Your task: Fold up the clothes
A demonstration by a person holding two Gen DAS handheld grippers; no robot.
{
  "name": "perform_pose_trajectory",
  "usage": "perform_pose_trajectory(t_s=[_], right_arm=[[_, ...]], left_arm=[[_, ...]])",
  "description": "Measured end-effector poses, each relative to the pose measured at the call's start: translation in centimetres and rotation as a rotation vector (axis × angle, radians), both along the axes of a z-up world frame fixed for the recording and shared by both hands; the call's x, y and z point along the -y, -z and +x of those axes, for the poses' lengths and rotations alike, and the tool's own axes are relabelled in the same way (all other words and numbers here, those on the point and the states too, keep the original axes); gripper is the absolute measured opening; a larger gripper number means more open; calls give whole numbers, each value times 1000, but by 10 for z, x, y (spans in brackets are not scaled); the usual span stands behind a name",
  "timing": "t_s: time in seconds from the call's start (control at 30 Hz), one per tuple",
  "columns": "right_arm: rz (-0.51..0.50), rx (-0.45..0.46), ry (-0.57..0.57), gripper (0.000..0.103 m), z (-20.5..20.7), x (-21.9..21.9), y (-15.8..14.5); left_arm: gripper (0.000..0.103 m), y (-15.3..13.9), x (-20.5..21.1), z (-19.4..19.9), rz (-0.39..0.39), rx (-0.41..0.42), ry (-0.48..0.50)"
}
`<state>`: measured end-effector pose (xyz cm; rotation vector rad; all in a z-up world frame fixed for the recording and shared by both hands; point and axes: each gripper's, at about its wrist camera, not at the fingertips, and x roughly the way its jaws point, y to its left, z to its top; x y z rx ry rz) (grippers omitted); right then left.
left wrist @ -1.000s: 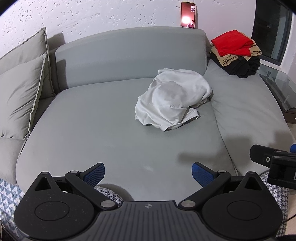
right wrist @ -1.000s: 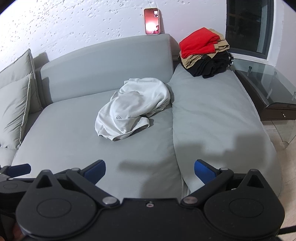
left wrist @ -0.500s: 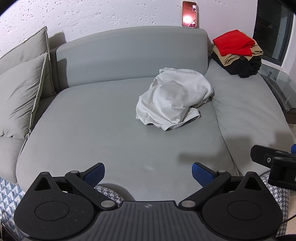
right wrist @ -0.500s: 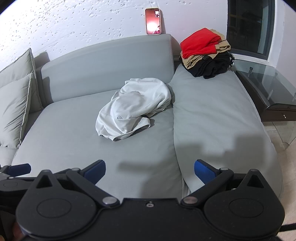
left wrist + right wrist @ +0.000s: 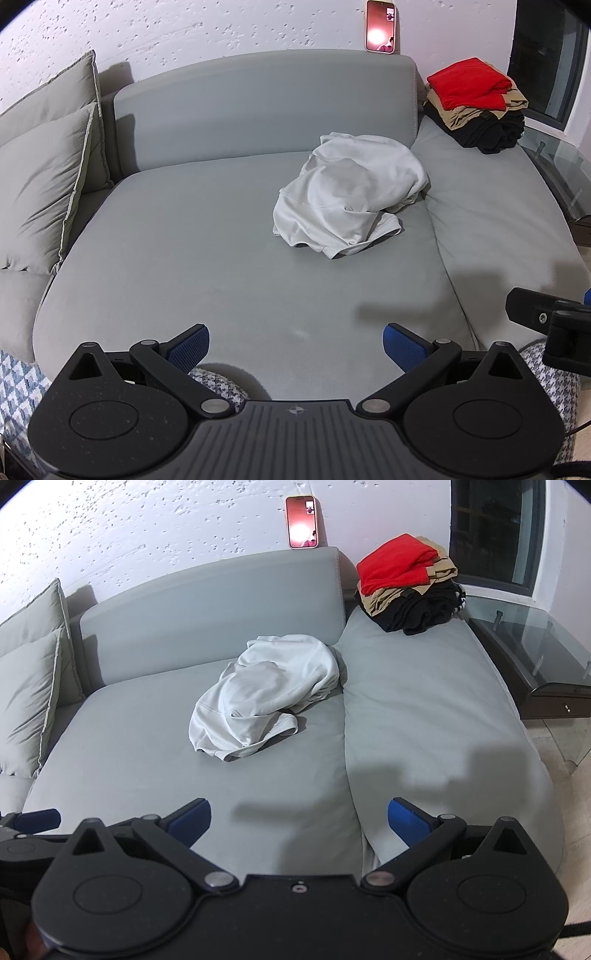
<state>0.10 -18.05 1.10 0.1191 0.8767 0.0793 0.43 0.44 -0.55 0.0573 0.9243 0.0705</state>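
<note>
- While both grippers are held low at the near edge of the grey sofa (image 5: 192, 236), nothing is gripped: the left gripper (image 5: 295, 341) is seen with its blue pads spread wide, and the right gripper (image 5: 299, 819) is spread just as wide.
- A crumpled white garment (image 5: 351, 199) is found on the far part of the seat, just beside the seam where the right-hand cushion (image 5: 424, 709) begins, well apart from both grippers.
- From the left gripper the garment lies ahead and to the right; from the right gripper (image 5: 546, 321) it lies ahead and to the left (image 5: 258, 701), so it sits roughly between the two lines of approach.
- Its long axis is judged to run diagonally, from the near-left hem to the far-right bulk.
- Neither gripper is clearly nearer.
- A stack of folded clothes (image 5: 406, 579), red on top, is set at the far right corner, which suggests the white piece is the one left to fold.
- A phone (image 5: 380, 26) is propped on the backrest.
</note>
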Motion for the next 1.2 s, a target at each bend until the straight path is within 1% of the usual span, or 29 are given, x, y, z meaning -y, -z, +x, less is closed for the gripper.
perform_pose_trajectory(t_s=[0.67, 0.73, 0.83, 0.9, 0.97, 1.03, 1.1, 1.13, 1.2], right_arm=[[0, -8, -2, 103, 2, 0, 2], [0, -9, -2, 103, 2, 0, 3], [4, -9, 2, 103, 3, 1, 4], [24, -5, 9, 103, 5, 4, 5], [63, 9, 17, 103, 8, 9, 7], [104, 50, 31, 103, 11, 14, 10], [139, 94, 44, 103, 15, 20, 14], [144, 125, 43, 103, 18, 21, 17], [157, 160, 40, 103, 27, 24, 27]], left_arm=[[102, 5, -1, 2, 0, -13, -5], [102, 6, -1, 3, -6, -17, -6], [102, 9, -6, 7, -37, -28, -1], [101, 13, -11, 12, -57, -29, 3], [98, 19, -17, 19, -56, -44, 3], [93, 29, -25, 27, -43, -73, -26], [84, 40, -33, 36, -24, -96, -54], [82, 46, -36, 41, -14, -105, -62], [80, 52, -42, 49, -13, -84, -64]])
